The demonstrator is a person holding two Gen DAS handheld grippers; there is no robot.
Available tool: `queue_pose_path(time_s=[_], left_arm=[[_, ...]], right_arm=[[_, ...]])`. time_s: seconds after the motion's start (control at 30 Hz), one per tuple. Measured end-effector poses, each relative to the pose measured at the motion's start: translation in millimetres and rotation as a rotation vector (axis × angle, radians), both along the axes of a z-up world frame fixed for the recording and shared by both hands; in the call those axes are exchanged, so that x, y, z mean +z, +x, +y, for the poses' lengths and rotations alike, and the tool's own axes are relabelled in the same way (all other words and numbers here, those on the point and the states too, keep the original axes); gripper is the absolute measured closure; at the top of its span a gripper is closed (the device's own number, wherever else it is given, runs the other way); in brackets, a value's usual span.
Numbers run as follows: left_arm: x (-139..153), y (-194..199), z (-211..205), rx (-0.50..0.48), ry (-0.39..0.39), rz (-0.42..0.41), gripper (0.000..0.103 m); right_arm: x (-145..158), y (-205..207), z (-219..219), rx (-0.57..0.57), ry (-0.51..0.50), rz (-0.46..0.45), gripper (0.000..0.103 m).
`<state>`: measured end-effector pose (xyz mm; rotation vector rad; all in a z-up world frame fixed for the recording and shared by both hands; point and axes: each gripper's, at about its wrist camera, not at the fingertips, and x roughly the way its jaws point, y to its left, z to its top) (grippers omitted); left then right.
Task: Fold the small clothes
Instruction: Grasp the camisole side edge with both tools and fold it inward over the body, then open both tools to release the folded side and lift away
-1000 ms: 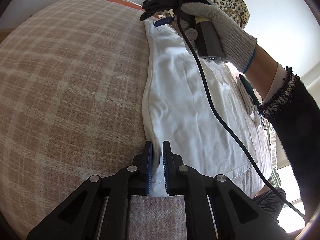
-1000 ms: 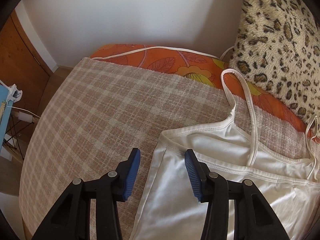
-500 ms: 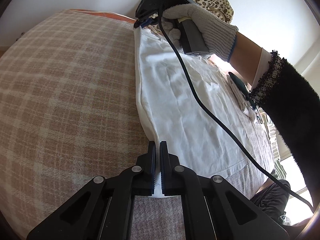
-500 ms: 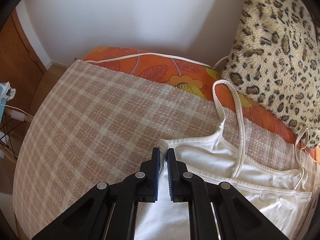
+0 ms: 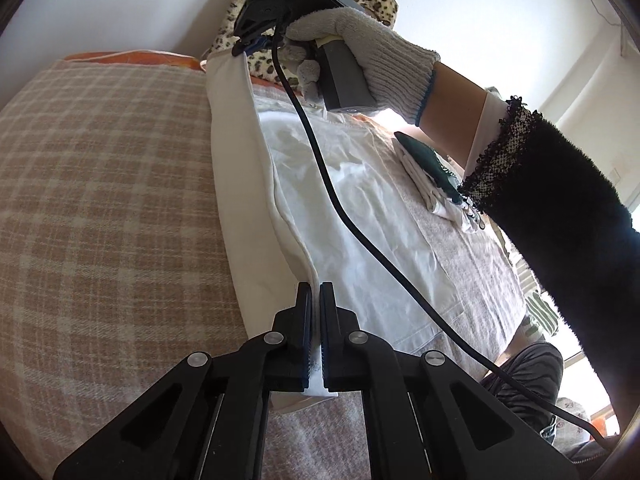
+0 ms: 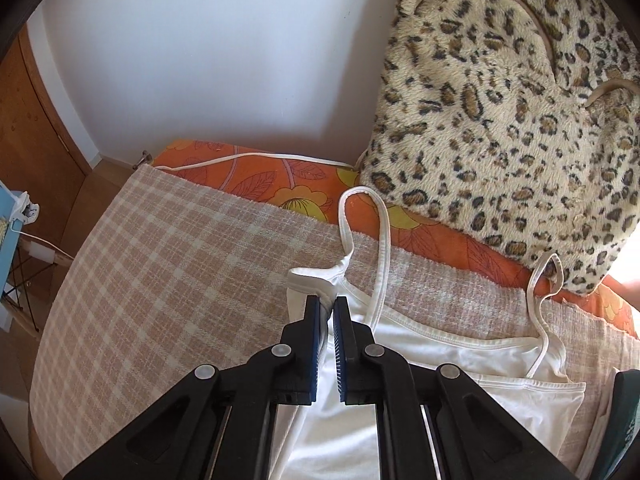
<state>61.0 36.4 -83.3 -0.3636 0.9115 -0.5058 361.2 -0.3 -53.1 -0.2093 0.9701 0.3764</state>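
Note:
A white strappy top (image 5: 360, 216) lies on a checked blanket (image 5: 100, 184). Its left side edge is raised off the blanket into a long upright flap. My left gripper (image 5: 315, 292) is shut on the hem corner of that edge. In the left wrist view a gloved hand holds my right gripper (image 5: 244, 44), which pinches the top's far corner. In the right wrist view my right gripper (image 6: 327, 306) is shut on the bunched armpit corner of the white top (image 6: 460, 360), with one thin strap (image 6: 380, 240) looping just beyond it.
A leopard-print cushion (image 6: 500, 100) leans against the white wall behind an orange flowered sheet (image 6: 260, 172). A folded dark green and white garment (image 5: 432, 176) lies on the blanket right of the top. A black cable (image 5: 360, 232) hangs across the top. A wooden door (image 6: 36, 128) stands at left.
My right gripper closed on the top's upper left corner. Both grippers then rose, lifting the top's left edge off the blanket into a standing flap.

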Motion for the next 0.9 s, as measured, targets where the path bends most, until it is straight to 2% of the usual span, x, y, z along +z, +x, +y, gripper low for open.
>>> queue_pose_path(time_s=[0.27, 0.43, 0.6, 0.73, 0.83, 0.9], left_arm=[[-9, 13, -42, -0.099, 0.035, 0.017, 0.101], [-16, 16, -55, -0.132, 0.057, 0.033, 0.101], [-18, 17, -69, -0.152, 0.078, 0.055, 0.101], [-22, 13, -79, -0.173, 0.124, 0.058, 0.101], [-26, 13, -80, -0.188, 0.131, 0.1, 0.097], [-26, 10, -82, -0.195, 0.134, 0.107, 0.091]], right_arm=[[-10, 5, -54, -0.075, -0.034, -0.016, 0.099], [-26, 12, -83, -0.103, -0.038, 0.01, 0.099], [-43, 16, -86, -0.095, -0.063, 0.028, 0.099], [-55, 19, -85, -0.094, -0.069, 0.048, 0.098], [-63, 21, -86, -0.096, -0.097, 0.059, 0.092], [-62, 22, -89, -0.11, -0.116, 0.043, 0.072]])
